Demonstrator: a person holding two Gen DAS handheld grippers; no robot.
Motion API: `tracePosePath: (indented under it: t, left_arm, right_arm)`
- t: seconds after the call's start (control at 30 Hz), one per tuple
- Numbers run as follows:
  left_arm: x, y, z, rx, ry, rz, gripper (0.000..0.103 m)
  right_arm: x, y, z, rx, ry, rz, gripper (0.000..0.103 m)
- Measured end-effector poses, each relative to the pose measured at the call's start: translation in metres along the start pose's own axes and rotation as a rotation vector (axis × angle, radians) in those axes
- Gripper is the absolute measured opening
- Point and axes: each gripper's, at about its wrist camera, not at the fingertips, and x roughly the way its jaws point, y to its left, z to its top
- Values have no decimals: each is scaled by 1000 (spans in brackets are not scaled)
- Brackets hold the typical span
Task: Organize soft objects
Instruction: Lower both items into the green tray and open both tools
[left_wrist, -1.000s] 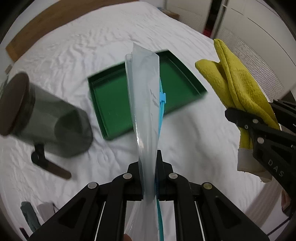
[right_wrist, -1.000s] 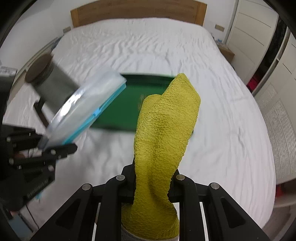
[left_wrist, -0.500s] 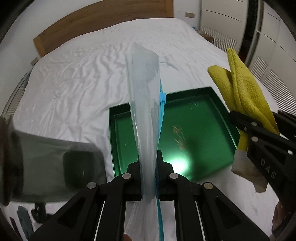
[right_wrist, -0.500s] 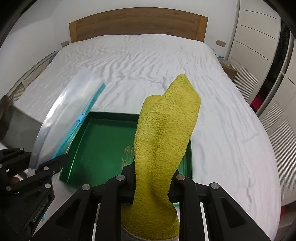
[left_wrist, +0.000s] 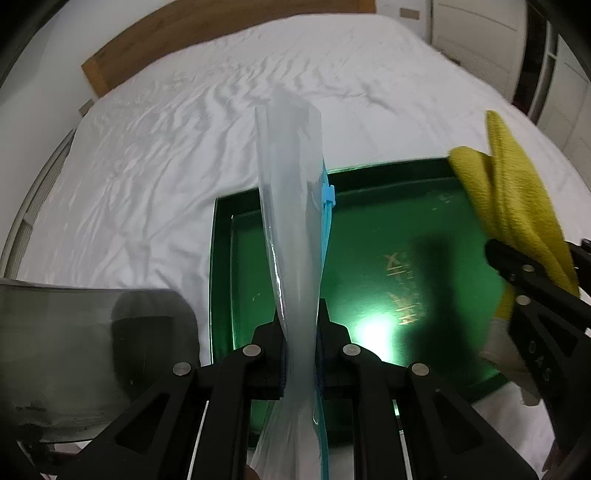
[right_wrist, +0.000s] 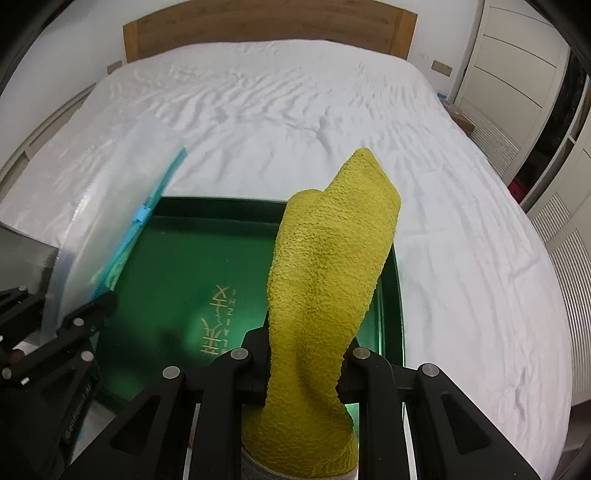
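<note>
Left wrist view: your left gripper, jaws just easing slightly wider, yet pinching clear zip bag upright above green tray on bed. Grey canister lying beside tray.

Right wrist view: your right gripper, jaws nearly closed, clamping yellow sock over tray. Step likely bagging sock; next needing bag mouth opened, sock toe aimed in.

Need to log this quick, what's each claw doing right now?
Left claw: closed on the clear zip bag.
Right claw: closed on the yellow sock.
</note>
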Motion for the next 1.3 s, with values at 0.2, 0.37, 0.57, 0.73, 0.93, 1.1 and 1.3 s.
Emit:
tracePosePath:
  t: [0.2,0.37,0.57,0.73,0.93,1.1,1.3]
  left_arm:
    - [18,4,-3,-10,46,63,11]
    - [20,4,-4,-12,48,70,13]
    - [18,4,-4,-25,43,67,27]
    - [18,5,-3,-27,43,65,33]
    - [17,7,-2,-21,25,56,46]
    - [15,10,0,-24,6,52,54]
    - [7,11,3,-11,-32,54,55]
  right_arm:
    - [23,5,7,-5,27,-6,20]
    - [51,7,19,-6,42,0,21]
    - [74,11,27,14,45,15,27]
    - [74,13,25,22,36,33,33]
    - [71,17,26,18,8,28,53]
    - [69,21,28,11,-16,26,69]
    - [64,27,27,-3,-50,14,81]
